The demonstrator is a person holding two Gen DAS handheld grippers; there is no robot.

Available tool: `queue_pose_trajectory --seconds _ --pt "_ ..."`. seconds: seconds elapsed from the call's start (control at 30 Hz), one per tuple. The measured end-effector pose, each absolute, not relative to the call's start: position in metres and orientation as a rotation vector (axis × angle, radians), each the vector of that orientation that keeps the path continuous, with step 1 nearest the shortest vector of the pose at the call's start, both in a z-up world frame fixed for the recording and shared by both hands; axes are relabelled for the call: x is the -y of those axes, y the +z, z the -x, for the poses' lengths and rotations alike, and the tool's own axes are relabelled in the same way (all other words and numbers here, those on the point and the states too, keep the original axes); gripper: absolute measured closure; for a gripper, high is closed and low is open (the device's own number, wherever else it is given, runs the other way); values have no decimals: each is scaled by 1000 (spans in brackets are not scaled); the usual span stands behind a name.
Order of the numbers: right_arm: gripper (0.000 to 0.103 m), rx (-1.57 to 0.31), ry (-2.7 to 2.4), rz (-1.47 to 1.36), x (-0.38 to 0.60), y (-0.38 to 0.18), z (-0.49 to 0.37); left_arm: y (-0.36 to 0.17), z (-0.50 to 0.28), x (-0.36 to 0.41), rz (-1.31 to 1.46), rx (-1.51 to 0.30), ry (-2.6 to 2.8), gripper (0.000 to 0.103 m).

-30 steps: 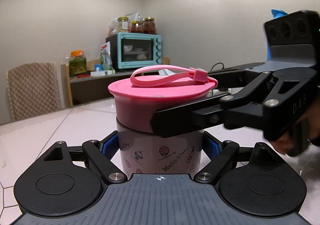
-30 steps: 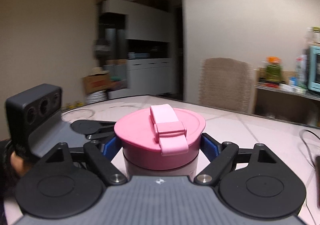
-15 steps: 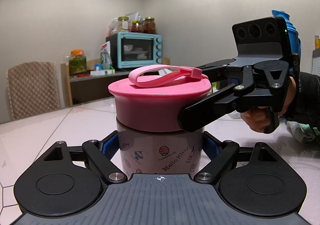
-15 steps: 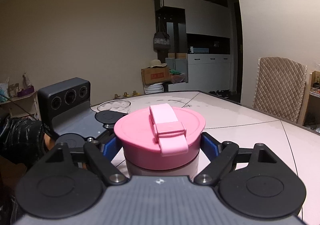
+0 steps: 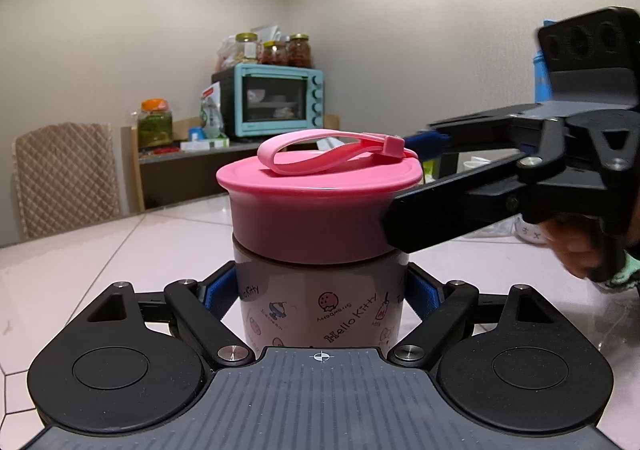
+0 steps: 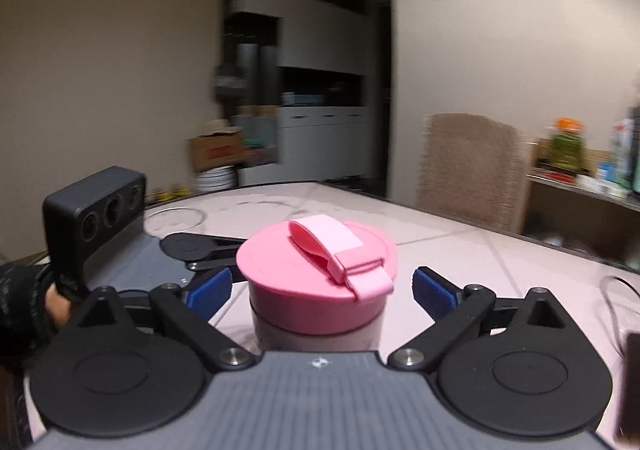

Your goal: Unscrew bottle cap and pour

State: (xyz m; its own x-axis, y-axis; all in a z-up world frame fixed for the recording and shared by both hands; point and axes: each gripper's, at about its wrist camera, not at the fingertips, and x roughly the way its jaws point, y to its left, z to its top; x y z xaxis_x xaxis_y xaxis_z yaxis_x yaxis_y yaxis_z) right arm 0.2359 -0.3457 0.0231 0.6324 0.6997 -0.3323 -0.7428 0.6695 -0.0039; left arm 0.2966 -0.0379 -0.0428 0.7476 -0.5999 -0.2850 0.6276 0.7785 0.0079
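table (image 6: 460, 246) room round cap (image 6: 316, 270), r fingers (image 6: 434, 290) off

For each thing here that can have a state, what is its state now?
Pink screw cap: on the bottle, loop strap lying flat on top.
White Hello Kitty bottle: upright on the table.
Left gripper: shut on the bottle body.
Right gripper: open, blue pads clear of the cap on both sides.

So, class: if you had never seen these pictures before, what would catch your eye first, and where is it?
The bright pink cap with its looped strap, dead centre on the Hello Kitty bottle. The left hand-held gripper clamps the bottle low down, while the right hand-held gripper stands open either side of the cap. Behind, a turquoise toaster oven sits on a shelf.
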Motion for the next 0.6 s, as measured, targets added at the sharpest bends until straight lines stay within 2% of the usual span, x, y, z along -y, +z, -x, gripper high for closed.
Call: queue_pose_trajectory --seconds 0.07,0.6 --pt "2 -303 793 122 345 22 -228 -42 -297 38 -106 -275 -673 14" --pt "3 -266 554 60 306 -3 -216 -42 -298 37 -106 -275 -672 14"
